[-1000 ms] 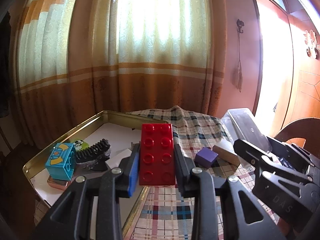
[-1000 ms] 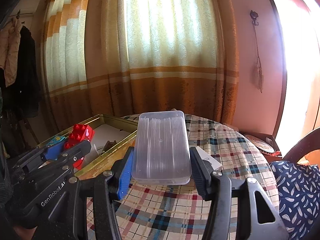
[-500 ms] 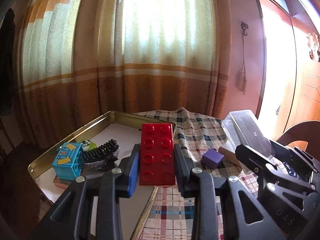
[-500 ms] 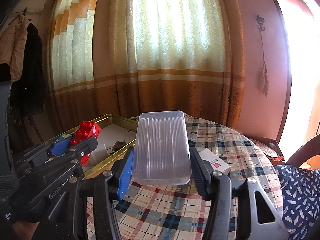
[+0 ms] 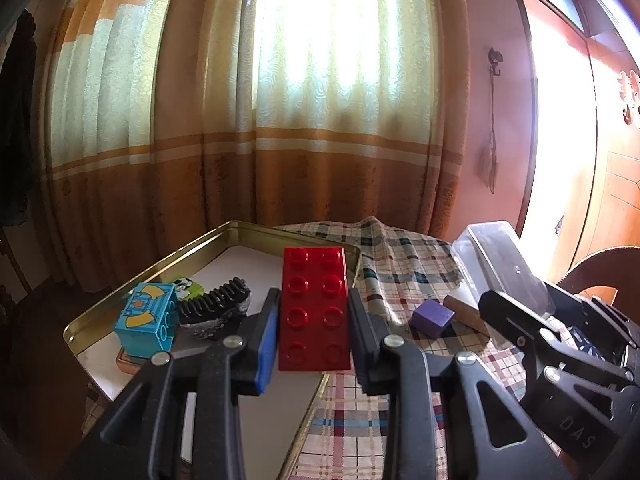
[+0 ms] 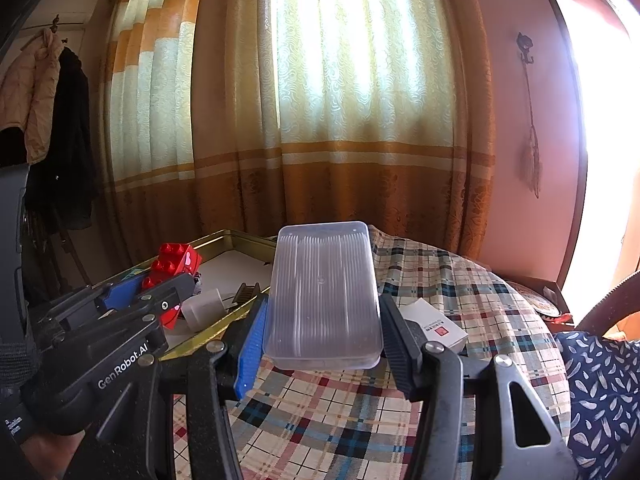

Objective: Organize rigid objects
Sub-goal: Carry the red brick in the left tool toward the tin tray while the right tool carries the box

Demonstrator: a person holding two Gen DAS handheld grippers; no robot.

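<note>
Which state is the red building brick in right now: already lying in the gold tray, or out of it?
Out of it. The red building brick is clamped between the left gripper's fingers, held above the gold tray's near edge.

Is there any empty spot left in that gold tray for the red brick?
Yes: the white floor toward the tray's far end looks bare, beyond the black comb. The near left corner is crowded by the blue block and comb. The red brick sits clamped in the left gripper.
</note>
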